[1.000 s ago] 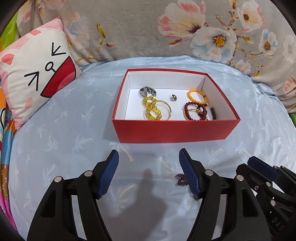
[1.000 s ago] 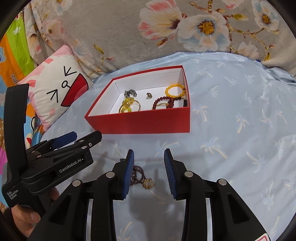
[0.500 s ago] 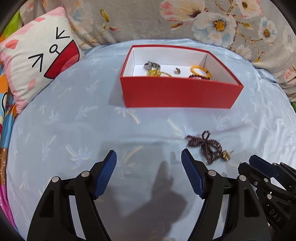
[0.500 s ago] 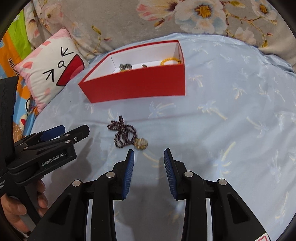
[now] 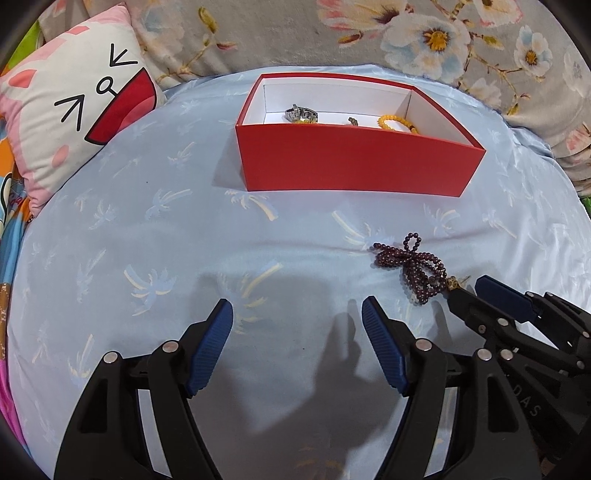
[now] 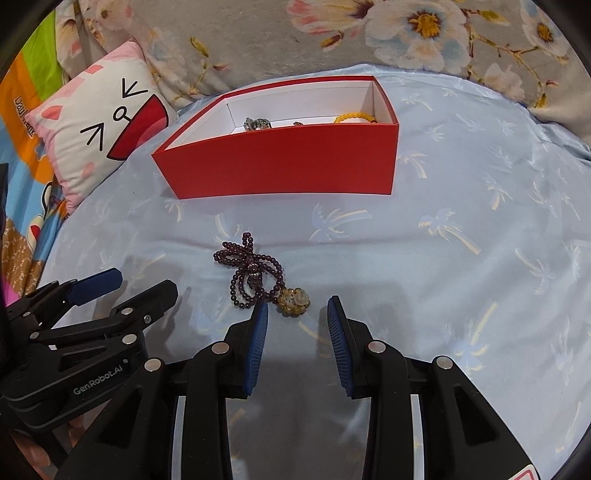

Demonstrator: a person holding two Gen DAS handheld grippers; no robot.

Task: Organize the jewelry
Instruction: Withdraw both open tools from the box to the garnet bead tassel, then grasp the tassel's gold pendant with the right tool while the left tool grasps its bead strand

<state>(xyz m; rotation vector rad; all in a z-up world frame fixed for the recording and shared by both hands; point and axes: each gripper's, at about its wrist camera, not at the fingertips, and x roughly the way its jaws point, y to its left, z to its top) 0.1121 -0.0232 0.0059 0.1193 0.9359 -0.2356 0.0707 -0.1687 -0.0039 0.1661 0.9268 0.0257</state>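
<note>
A dark purple bead necklace (image 6: pixel 249 273) with a yellowish pendant (image 6: pixel 293 301) lies knotted on the light blue bedsheet in front of a red box (image 6: pixel 280 166). My right gripper (image 6: pixel 295 310) hovers just in front of the pendant, jaws open, nothing between them. In the left wrist view the necklace (image 5: pixel 413 267) lies to the right of my left gripper (image 5: pixel 297 310), which stands wide open over bare sheet. The red box (image 5: pixel 354 166) holds a silver watch (image 5: pixel 301 114), a yellow bead bracelet (image 5: pixel 397 123) and other small pieces, mostly hidden by its front wall.
A white and pink cat-face pillow (image 5: pixel 70 110) lies at the left. A grey floral blanket (image 5: pixel 406 33) runs along the back behind the box. Colourful cartoon bedding (image 6: pixel 26 122) shows at the far left edge. The sheet (image 6: pixel 461 240) right of the necklace carries nothing.
Both grippers have sunk and tipped back, so the box sits farther up each view and its contents are mostly hidden. The necklace, earlier under the fingers, now lies ahead of them.
</note>
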